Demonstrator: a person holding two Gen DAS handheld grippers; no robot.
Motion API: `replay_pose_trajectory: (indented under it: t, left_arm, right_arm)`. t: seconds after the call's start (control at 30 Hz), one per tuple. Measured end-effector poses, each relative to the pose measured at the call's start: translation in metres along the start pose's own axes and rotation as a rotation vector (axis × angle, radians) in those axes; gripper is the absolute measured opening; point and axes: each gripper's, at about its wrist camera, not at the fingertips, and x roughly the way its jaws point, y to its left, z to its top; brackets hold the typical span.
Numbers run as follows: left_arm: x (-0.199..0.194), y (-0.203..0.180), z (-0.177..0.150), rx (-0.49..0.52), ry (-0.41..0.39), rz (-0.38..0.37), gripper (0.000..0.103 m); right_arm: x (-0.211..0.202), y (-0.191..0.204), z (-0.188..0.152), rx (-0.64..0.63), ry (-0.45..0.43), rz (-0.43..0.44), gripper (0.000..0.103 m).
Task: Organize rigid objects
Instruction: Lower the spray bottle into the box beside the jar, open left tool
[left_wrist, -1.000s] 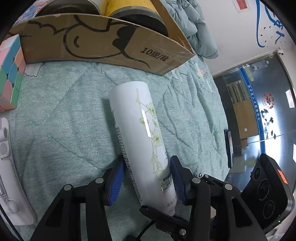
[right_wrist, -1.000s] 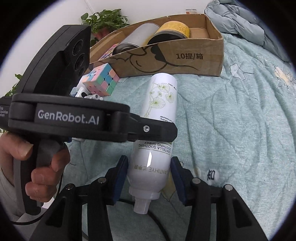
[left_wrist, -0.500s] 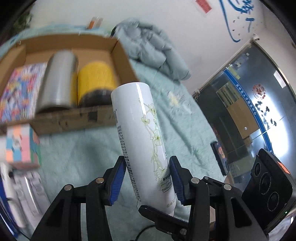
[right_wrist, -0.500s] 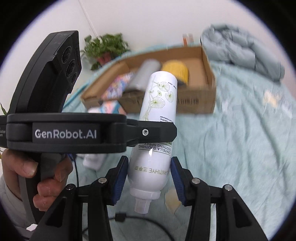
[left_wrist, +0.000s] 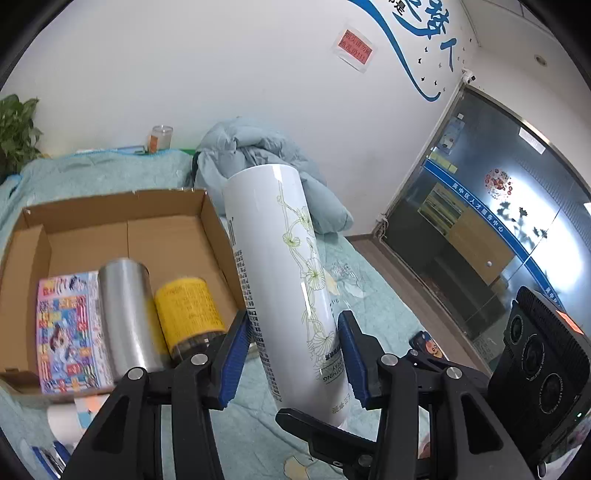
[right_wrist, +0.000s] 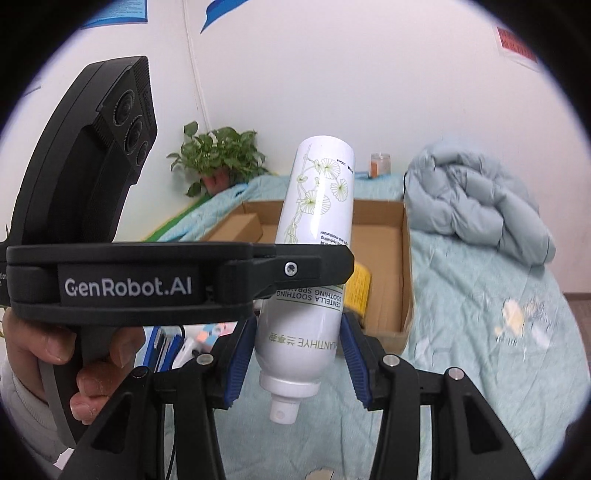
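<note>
**Two grippers hold one white bottle above the bed**

The left gripper sits at the bottom centre of its view, angled downward, its blue pads clamped on the lower part of a white spray bottle printed with green flowers. The right gripper grips the same bottle nearer its nozzle end, pads pressed on both sides; the nozzle points toward the camera, the bottom up and away. A hand at lower left of the right view wraps the handle of the left gripper, whose black arm crosses in front of the bottle.

The bottle hangs clear of the bedding. Behind it, mid-left in the left view, an open cardboard box holds a silver can, a yellow jar and a colourful book. The box rests on a pale green quilt. A bundled grey-blue jacket lies to the right, a potted plant stands by the white wall, and a glass door fills the right of the left view.
</note>
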Motion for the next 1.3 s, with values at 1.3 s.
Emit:
replay_pose_trajectory:
  t: [1.3]
  left_arm:
    - [0.226,0.095,0.044,-0.139,0.356,0.096,0.044]
  right_arm:
    - [0.157,-0.111,-0.005,0.105,0.301,-0.024,0.045]
